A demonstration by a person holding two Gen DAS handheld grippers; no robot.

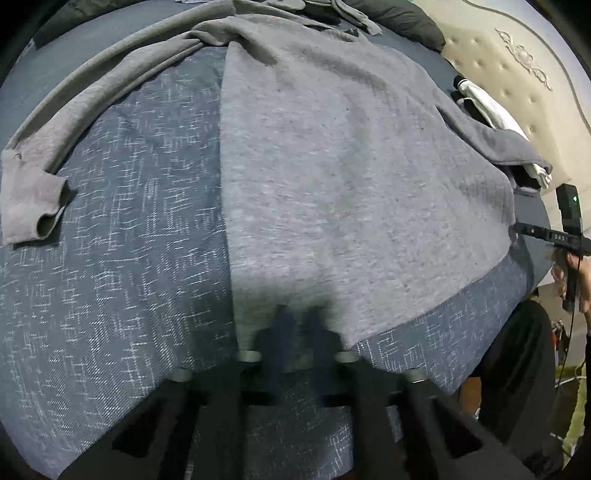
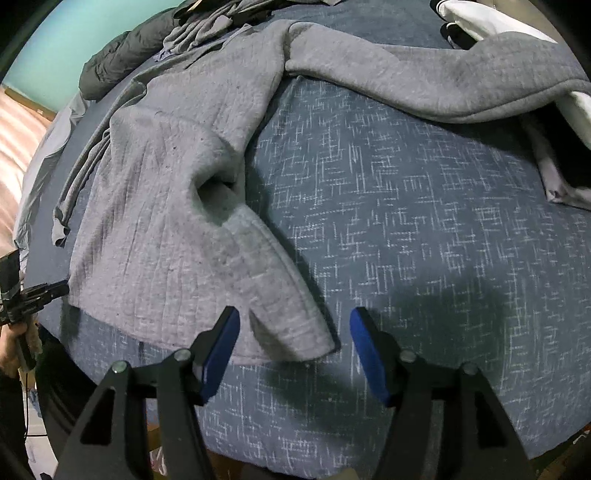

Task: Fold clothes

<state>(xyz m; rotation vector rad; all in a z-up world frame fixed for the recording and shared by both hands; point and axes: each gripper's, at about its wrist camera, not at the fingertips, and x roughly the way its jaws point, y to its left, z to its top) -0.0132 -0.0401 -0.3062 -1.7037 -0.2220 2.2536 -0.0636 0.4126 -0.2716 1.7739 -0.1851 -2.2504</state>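
A grey sweatshirt (image 1: 332, 166) lies spread flat on a bed covered with a blue crosshatch-patterned blanket (image 1: 122, 258), its hem running along the bed's near edge and its neck toward the far side. No containers show; the far edge of the bed carries a dark puffy jacket (image 2: 122, 55) and crumpled grey clothes (image 2: 207, 26), and a white and black garment (image 1: 491, 110) sits by the padded headboard (image 1: 524, 74). The left gripper (image 1: 295, 332) is clenched on the sweatshirt's hem near the bed's near edge, its blurred fingers pressed together with cloth bunched between them. The right gripper (image 2: 295, 343) stands released, blue pads (image 2: 221, 354) wide apart, straddling the cuff of one sleeve (image 2: 280, 310) that reaches to the near edge; whether the pads touch the cloth cannot be told. That sleeve is folded in over the body with a puckered hollow midway. The other sleeve (image 1: 74, 122) curves out across bare blanket toward the left edge of the bed. A darker grey garment (image 2: 461, 85) drapes across the far right. A broad stretch of blanket right of the right gripper lies open.
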